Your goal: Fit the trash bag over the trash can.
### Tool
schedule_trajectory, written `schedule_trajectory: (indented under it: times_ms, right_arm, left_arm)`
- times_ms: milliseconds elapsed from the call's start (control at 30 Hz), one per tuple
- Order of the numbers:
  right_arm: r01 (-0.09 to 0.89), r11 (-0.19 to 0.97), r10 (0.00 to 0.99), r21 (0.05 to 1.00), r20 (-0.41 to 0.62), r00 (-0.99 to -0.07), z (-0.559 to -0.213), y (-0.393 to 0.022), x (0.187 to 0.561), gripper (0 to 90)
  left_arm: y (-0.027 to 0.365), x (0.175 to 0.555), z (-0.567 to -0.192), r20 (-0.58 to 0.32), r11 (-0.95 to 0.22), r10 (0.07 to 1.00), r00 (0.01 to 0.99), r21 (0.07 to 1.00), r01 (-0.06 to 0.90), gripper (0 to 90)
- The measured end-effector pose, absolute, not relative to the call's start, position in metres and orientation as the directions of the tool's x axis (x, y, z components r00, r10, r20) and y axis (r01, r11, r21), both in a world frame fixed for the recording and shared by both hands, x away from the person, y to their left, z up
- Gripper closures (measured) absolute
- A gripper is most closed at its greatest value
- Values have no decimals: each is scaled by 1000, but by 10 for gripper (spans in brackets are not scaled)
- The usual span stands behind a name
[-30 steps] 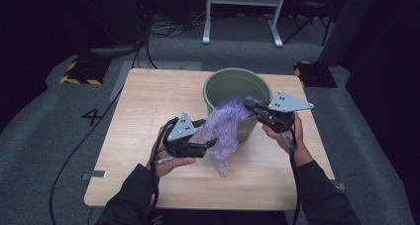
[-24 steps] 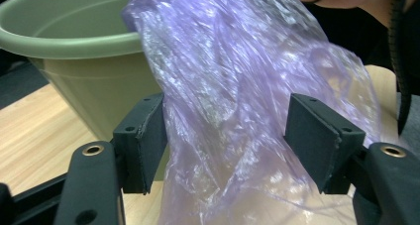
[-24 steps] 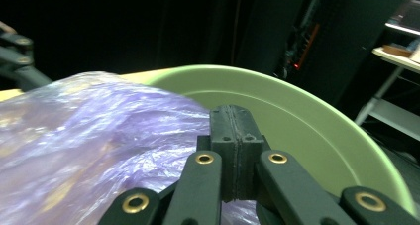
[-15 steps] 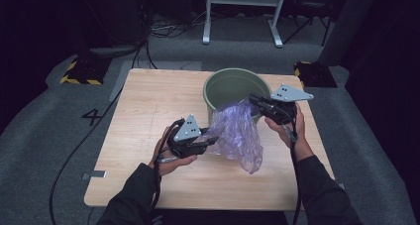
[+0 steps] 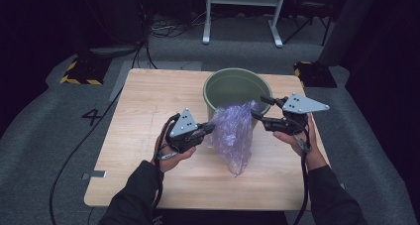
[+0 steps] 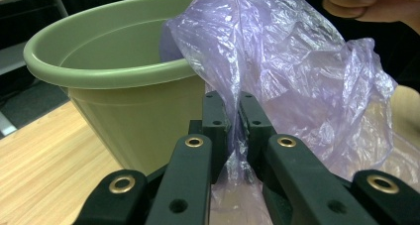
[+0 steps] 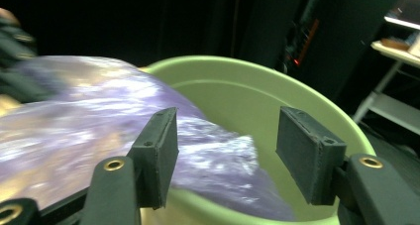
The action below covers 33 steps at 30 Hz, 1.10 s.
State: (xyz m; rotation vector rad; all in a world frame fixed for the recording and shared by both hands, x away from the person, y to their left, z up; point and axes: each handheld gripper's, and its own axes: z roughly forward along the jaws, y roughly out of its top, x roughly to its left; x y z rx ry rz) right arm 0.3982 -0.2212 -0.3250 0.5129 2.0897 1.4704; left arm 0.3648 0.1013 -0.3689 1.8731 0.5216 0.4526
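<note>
A crumpled purple plastic bag hangs in front of a green bucket on the wooden table. Its upper edge lies over the bucket's near rim. My left gripper has just been closing, and in the left gripper view its jaws pinch a fold of the bag beside the bucket. My right gripper has just been opening. In the right gripper view its jaws stand apart over the bucket's rim, with the bag lying below them and no pad pressing on it.
The bucket stands at the table's far middle. Bare wood lies to the left and along the near edge. Cables trail from both grippers off the front. A metal stand and a yellow-black striped block sit on the grey floor beyond.
The left gripper's jaws closed on the bag's left side. The right gripper's jaws opened and released the bag, whose top now rests on the bucket rim. The bag shifted right.
</note>
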Motion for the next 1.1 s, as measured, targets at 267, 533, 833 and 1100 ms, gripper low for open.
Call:
schedule_trajectory:
  times_ms: [267, 533, 833, 1100]
  right_arm:
    - [-60, 406, 459, 912, -260, -849, -329, -211, 380, 384]
    - [-49, 507, 439, 860, -307, -845, -337, -197, 391, 697]
    - [-50, 431, 457, 901, -266, -849, -334, -200, 397, 889]
    - [27, 332, 592, 943, -186, -784, -323, -216, 410, 891]
  left_arm:
    - [101, 371, -370, 54, -308, 562, 826, 940, 148, 833]
    - [105, 376, -366, 106, -324, 553, 827, 941, 95, 825]
    - [113, 379, -365, 93, -298, 566, 819, 949, 98, 822]
    - [118, 384, -349, 86, -276, 581, 810, 957, 96, 821]
